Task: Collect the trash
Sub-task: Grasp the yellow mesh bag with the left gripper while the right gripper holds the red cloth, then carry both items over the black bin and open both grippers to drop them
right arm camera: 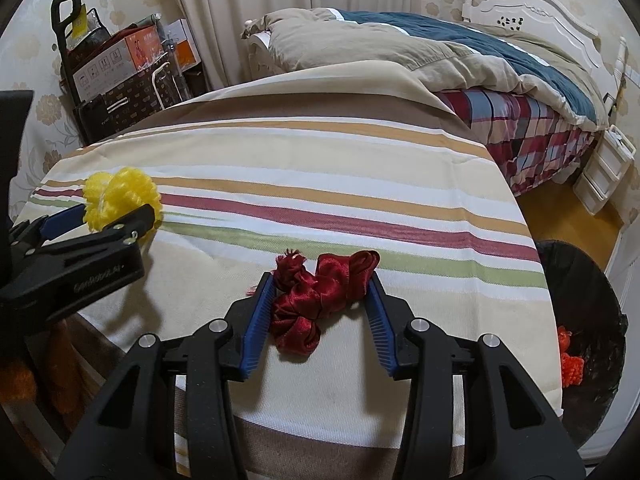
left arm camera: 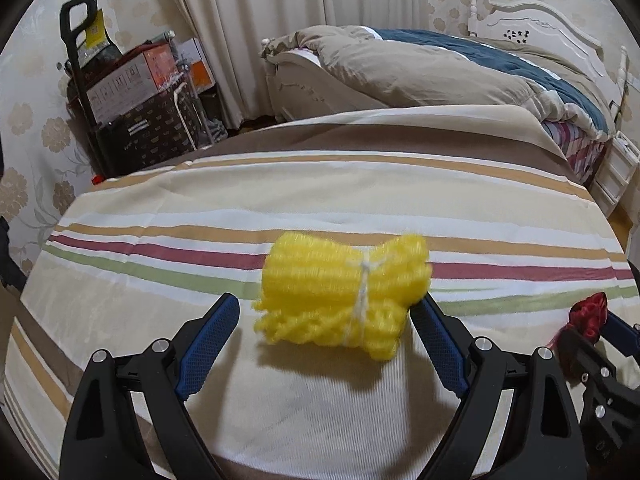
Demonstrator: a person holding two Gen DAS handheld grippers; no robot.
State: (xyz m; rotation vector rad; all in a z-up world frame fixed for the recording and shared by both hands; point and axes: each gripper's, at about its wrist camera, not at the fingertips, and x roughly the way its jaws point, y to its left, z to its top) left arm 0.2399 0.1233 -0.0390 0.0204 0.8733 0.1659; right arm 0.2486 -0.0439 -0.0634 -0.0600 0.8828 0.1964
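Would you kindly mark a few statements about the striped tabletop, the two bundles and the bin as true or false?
1. The yellow foam-net bundle tied with white string lies between the left gripper's blue pads. True.
2. The crumpled dark red satin ribbon is already in the bin. False: it lies on the striped tablecloth, between the right gripper's pads.
3. The black-lined waste bin holds orange scraps. True.
4. The left gripper is shut tight. False: its jaws stand wide.

Striped cloth-covered table (right arm camera: 320,168) under my grippers.
Yellow mesh bundle (left arm camera: 340,292) ahead-left, red ribbon wad (right arm camera: 320,296) ahead-right, both on it.
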